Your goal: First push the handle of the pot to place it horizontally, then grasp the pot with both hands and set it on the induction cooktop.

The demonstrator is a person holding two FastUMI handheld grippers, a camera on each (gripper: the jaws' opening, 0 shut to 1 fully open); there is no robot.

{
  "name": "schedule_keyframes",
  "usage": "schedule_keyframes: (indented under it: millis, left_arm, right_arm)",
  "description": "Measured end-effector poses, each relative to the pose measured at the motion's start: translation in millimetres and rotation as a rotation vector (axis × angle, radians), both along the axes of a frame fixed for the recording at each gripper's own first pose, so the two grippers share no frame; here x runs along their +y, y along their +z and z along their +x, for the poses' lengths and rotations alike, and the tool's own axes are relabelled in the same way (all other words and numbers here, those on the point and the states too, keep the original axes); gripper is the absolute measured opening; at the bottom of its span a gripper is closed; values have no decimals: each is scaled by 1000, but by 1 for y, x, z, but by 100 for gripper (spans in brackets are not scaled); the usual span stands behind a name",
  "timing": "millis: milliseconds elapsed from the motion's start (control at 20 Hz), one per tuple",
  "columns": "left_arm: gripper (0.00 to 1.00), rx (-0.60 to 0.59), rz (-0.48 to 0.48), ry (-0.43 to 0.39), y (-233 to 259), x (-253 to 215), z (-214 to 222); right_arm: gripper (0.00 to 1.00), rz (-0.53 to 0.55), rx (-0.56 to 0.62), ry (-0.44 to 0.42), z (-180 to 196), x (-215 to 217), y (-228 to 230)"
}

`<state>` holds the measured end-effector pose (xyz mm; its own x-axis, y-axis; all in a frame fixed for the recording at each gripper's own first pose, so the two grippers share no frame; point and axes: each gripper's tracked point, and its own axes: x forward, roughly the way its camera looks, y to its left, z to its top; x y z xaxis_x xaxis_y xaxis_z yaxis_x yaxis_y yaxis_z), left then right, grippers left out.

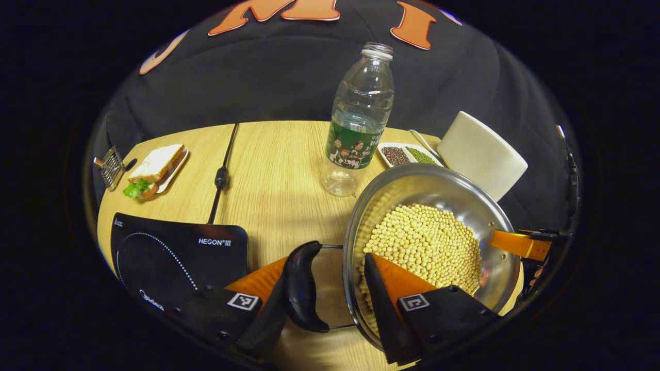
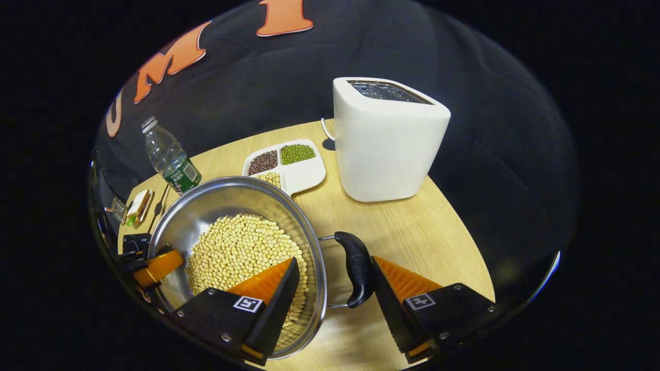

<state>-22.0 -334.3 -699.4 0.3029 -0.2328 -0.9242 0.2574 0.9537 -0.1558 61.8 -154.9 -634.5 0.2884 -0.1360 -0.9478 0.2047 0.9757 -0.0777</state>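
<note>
A steel pot [image 1: 428, 185] full of pale soybeans [image 1: 423, 242] is held between both grippers. My left gripper [image 1: 325, 260] straddles one side: one finger presses the black handle [image 1: 301, 288] from outside, the other sits inside the wall over the beans. My right gripper [image 2: 335, 259] grips the opposite side of the pot [image 2: 227, 198] the same way, with its outer finger against the other handle [image 2: 356, 268]. Each view shows the other gripper's finger at the far rim. The black induction cooktop [image 1: 175, 257] lies on the table left of the pot.
A clear water bottle [image 1: 361, 118] stands just behind the pot. A white toaster [image 2: 386, 139] and a divided tray of beans [image 2: 286, 165] sit behind it too. A sandwich on a plate [image 1: 154, 167] and the cooktop's cable [image 1: 221, 175] lie beyond the cooktop.
</note>
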Motion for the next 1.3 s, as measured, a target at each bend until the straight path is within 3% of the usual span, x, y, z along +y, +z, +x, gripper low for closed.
schedule_keyframes:
  millis: [100,300,700,900,1300]
  left_arm:
    - [74,-14,6,1,-4,-2,3]
    - [76,-36,12,-15,-8,-6,8]
    - [70,-99,23,-42,-2,-8,11]
    - [72,-131,32,-49,16,-2,12]
    - [74,-212,26,-4,85,39,24]
  right_arm:
    - [86,-3,6,-7,-1,0,-5]
    - [87,-86,25,25,-7,-8,-12]
    - [63,-67,48,-50,-21,-9,-2]
    - [63,-66,41,-76,-30,-1,13]
    - [62,-82,-60,-45,-20,41,77]
